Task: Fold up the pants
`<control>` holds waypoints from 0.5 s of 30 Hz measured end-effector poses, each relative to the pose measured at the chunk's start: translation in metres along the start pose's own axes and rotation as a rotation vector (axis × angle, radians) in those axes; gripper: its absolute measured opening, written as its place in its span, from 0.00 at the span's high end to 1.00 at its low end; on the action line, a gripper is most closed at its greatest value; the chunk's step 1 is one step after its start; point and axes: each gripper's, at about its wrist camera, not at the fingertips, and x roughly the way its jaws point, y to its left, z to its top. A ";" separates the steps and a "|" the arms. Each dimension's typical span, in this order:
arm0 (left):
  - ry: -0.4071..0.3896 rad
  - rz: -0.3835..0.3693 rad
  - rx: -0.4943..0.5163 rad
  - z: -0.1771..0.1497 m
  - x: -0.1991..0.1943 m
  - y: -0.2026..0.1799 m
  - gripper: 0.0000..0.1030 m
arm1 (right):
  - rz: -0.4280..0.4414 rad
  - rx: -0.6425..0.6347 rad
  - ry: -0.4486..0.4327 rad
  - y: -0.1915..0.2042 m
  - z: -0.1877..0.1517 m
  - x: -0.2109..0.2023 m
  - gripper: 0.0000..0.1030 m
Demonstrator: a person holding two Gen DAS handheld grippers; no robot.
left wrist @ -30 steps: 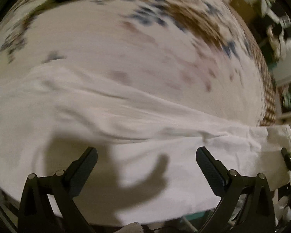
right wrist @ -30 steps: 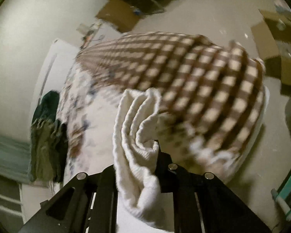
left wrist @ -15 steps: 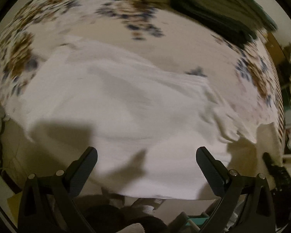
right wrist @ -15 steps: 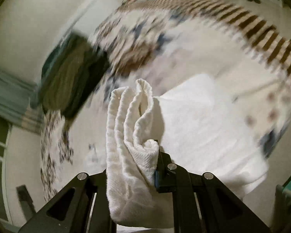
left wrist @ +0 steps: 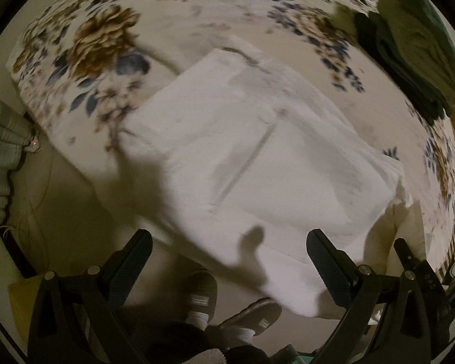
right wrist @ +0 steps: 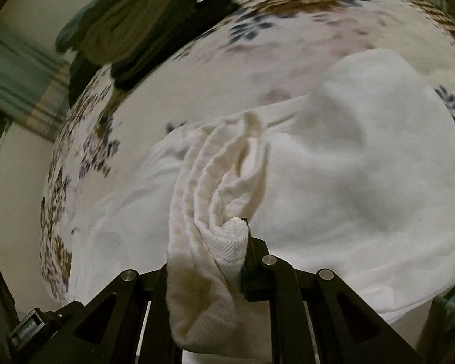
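The white pants point(left wrist: 251, 151) lie folded on a floral bedspread point(left wrist: 106, 36), with one end hanging over the bed's near edge. My left gripper point(left wrist: 227, 261) is open and empty, hovering just above the near edge of the pants. My right gripper point(right wrist: 215, 242) is shut on a bunched, ribbed part of the white pants point(right wrist: 215, 200), which rises in folds between its fingers. The rest of the pants point(right wrist: 348, 182) spreads out flat on the bed beyond it. The right gripper's tip point(left wrist: 409, 261) shows at the right in the left wrist view.
A pile of dark green clothes point(left wrist: 409, 48) lies at the far side of the bed; it also shows in the right wrist view point(right wrist: 142, 30). The person's shoes point(left wrist: 221, 309) stand on the floor below the bed edge. A wall and striped fabric point(right wrist: 21, 69) lie left.
Both grippers swung over the bed. The right gripper carried the bunched end across, and the pants now lie doubled over. The left gripper stayed open and drew back toward the bed edge.
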 end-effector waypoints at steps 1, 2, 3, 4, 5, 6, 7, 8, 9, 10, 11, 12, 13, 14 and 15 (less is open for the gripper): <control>0.000 0.005 -0.009 0.000 0.002 0.005 0.00 | -0.002 -0.016 0.003 0.006 -0.002 0.002 0.86; 0.004 0.010 -0.017 0.000 0.004 0.008 0.00 | -0.008 -0.033 0.005 0.011 -0.004 0.005 0.86; 0.008 0.013 -0.021 0.000 0.005 0.012 0.00 | -0.021 -0.058 0.009 0.018 -0.006 0.008 0.86; 0.014 0.015 -0.030 0.000 0.007 0.015 0.00 | -0.034 -0.079 0.016 0.021 -0.007 0.010 0.86; 0.021 0.015 -0.041 0.000 0.009 0.019 0.00 | -0.050 -0.101 0.032 0.023 -0.009 0.014 0.86; 0.027 0.013 -0.051 0.000 0.010 0.021 0.00 | -0.065 -0.124 0.052 0.024 -0.011 0.017 0.83; 0.038 0.000 -0.064 0.000 0.011 0.022 0.00 | -0.072 -0.148 0.074 0.025 -0.012 0.020 0.81; 0.043 -0.013 -0.072 0.000 0.010 0.022 0.00 | -0.077 -0.182 0.107 0.028 -0.014 0.022 0.78; 0.046 -0.030 -0.078 0.000 0.009 0.020 0.00 | -0.058 -0.199 0.145 0.029 -0.014 0.022 0.63; 0.044 -0.058 -0.073 0.001 0.005 0.014 0.00 | -0.020 -0.212 0.203 0.029 -0.014 0.022 0.51; 0.037 -0.088 -0.053 0.002 0.001 0.004 0.00 | 0.013 -0.217 0.251 0.028 -0.013 0.018 0.47; 0.029 -0.107 -0.026 0.002 -0.002 -0.006 0.00 | 0.051 -0.206 0.293 0.023 -0.011 0.010 0.44; 0.024 -0.124 0.010 0.003 -0.005 -0.021 0.00 | 0.088 -0.183 0.316 0.017 -0.008 0.001 0.40; 0.024 -0.152 0.059 0.003 -0.008 -0.043 0.00 | 0.118 -0.149 0.325 0.008 -0.005 -0.009 0.38; 0.028 -0.173 0.083 0.004 -0.008 -0.056 0.00 | 0.130 -0.110 0.318 -0.004 0.001 -0.022 0.35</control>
